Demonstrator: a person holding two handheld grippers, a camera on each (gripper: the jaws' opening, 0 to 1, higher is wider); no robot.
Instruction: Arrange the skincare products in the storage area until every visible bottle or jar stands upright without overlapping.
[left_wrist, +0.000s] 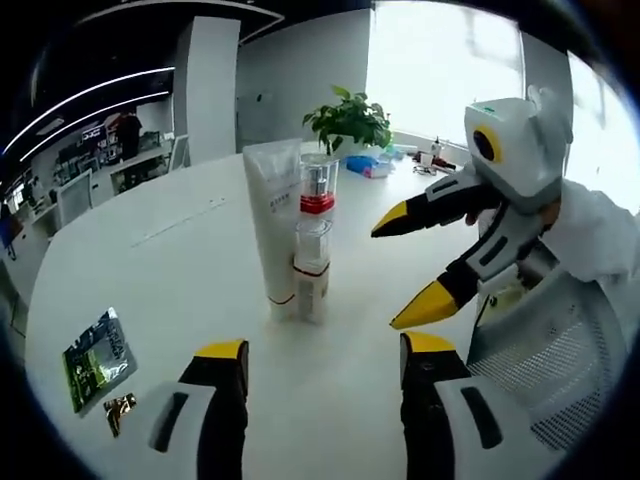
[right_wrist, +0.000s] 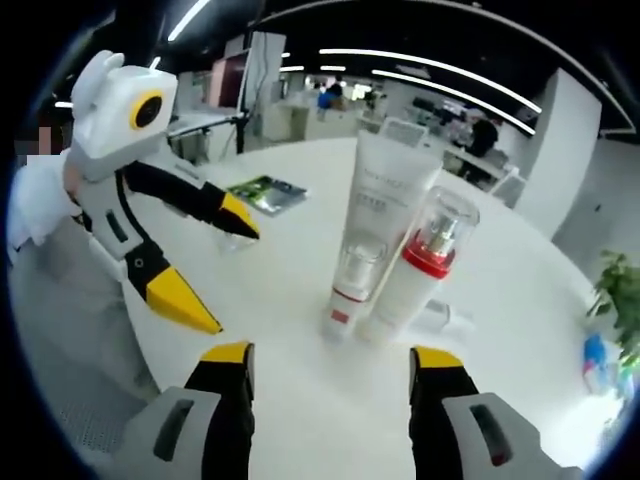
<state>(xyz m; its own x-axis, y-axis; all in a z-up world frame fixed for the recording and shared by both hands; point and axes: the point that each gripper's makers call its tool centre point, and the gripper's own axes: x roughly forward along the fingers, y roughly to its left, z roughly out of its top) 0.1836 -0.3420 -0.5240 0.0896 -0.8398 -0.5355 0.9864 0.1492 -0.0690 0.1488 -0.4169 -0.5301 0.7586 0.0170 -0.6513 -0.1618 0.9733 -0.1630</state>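
Where office meets window, white table (left_wrist: 190, 250).

An open-plan office: white meeting table (left_wrist: 180, 240), mesh chair (left_wrist: 560, 370), distant desks (right_wrist: 330, 105).

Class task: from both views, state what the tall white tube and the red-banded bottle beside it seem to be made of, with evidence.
White tube: probably soft plastic, matte; opaque, with a flat crimped top end. Red-banded bottle: white opaque body, likely plastic, under a clear glossy cap that shows the pump inside; plastic or glass, unclear.
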